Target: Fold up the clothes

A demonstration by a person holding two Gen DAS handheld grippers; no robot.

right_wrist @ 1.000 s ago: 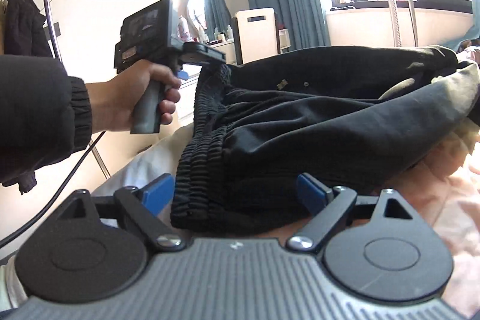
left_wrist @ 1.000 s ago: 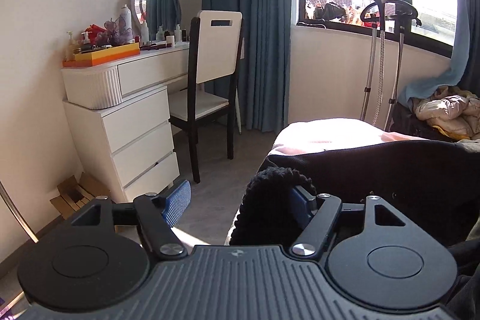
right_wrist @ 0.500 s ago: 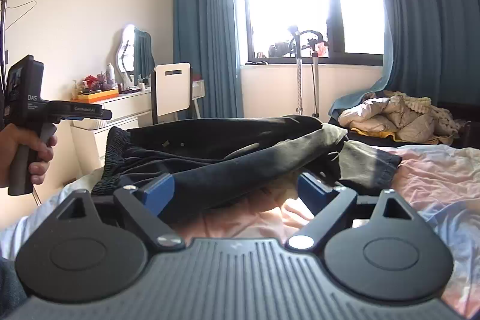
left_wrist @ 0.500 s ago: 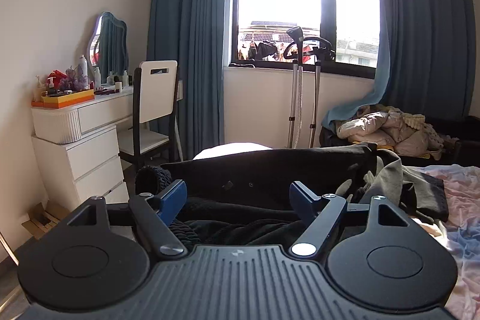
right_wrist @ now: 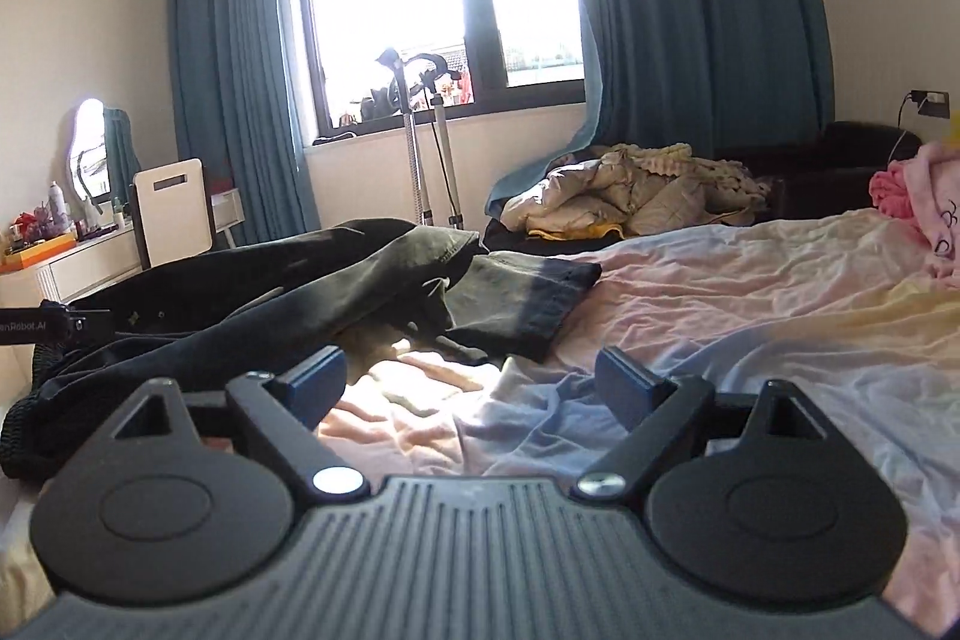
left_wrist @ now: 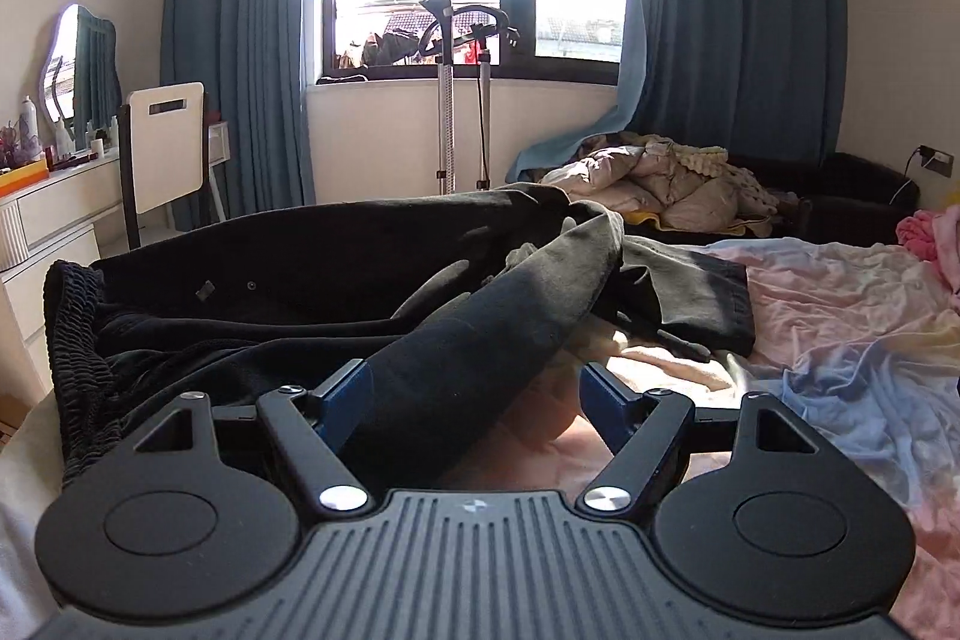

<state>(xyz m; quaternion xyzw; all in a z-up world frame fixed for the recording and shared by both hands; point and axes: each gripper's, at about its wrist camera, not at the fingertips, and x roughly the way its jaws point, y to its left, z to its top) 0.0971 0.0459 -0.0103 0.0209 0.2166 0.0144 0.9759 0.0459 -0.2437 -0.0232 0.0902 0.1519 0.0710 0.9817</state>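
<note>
The black trousers lie rumpled on the bed. Both the left hand-held gripper and the right hand-held gripper stand apart, clamping nothing. One twisted leg crosses the other, so a grab there could fold in creases.

The left gripper points a bit down, its fingers wide apart. The right gripper too has fingers spread wide, holding nothing.
</note>
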